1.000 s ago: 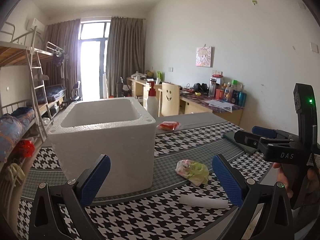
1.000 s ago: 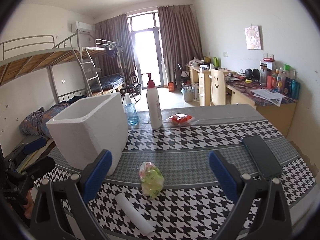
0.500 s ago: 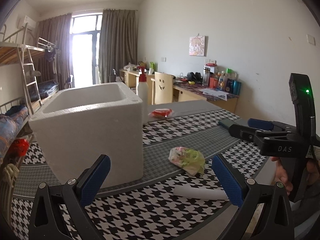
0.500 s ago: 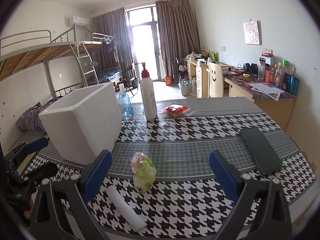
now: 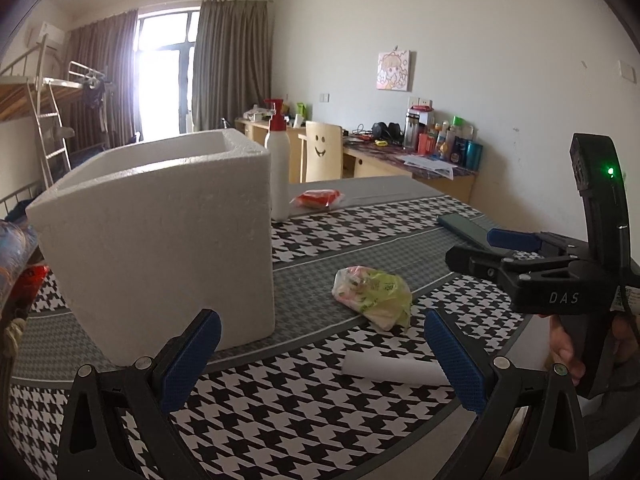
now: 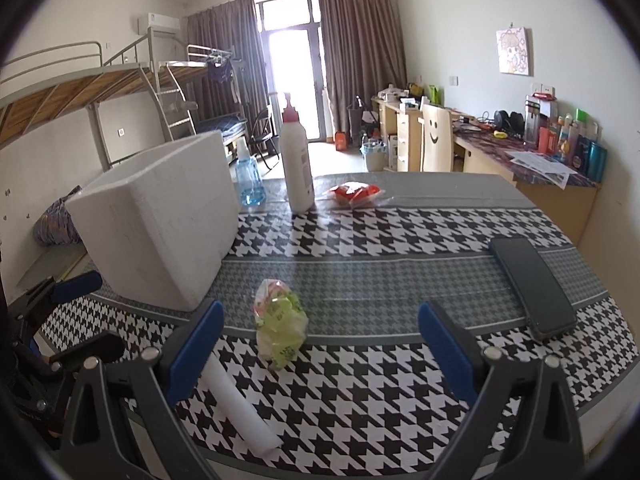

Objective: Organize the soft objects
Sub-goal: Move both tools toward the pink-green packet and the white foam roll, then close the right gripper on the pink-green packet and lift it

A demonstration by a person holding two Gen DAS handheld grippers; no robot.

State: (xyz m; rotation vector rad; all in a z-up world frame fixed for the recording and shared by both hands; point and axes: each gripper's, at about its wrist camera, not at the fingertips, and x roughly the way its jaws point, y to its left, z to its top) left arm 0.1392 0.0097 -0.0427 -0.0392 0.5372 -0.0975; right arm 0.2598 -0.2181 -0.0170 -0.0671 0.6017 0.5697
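Observation:
A white foam box (image 5: 160, 236) (image 6: 160, 216) stands open-topped on the houndstooth table. To its right lies a green-and-pink soft packet (image 5: 372, 294) (image 6: 280, 320). A white foam roll (image 5: 394, 368) (image 6: 240, 404) lies near the front edge. A red soft packet (image 5: 318, 199) (image 6: 354, 194) rests at the far side. My left gripper (image 5: 320, 360) is open, low over the front edge, with nothing between its fingers. My right gripper (image 6: 320, 352) is open too, hovering behind the green packet and the roll; it also shows in the left wrist view (image 5: 480, 248).
A white pump bottle (image 6: 296, 160) (image 5: 278, 160) and a blue bottle (image 6: 248, 180) stand behind the box. A dark phone (image 6: 532, 284) lies at the table's right. Bunk beds stand left, desks and a chair by the right wall.
Both grippers have drifted lower and nearer the table, the left one swinging so the box sits further left in its view. Nothing on the table has moved.

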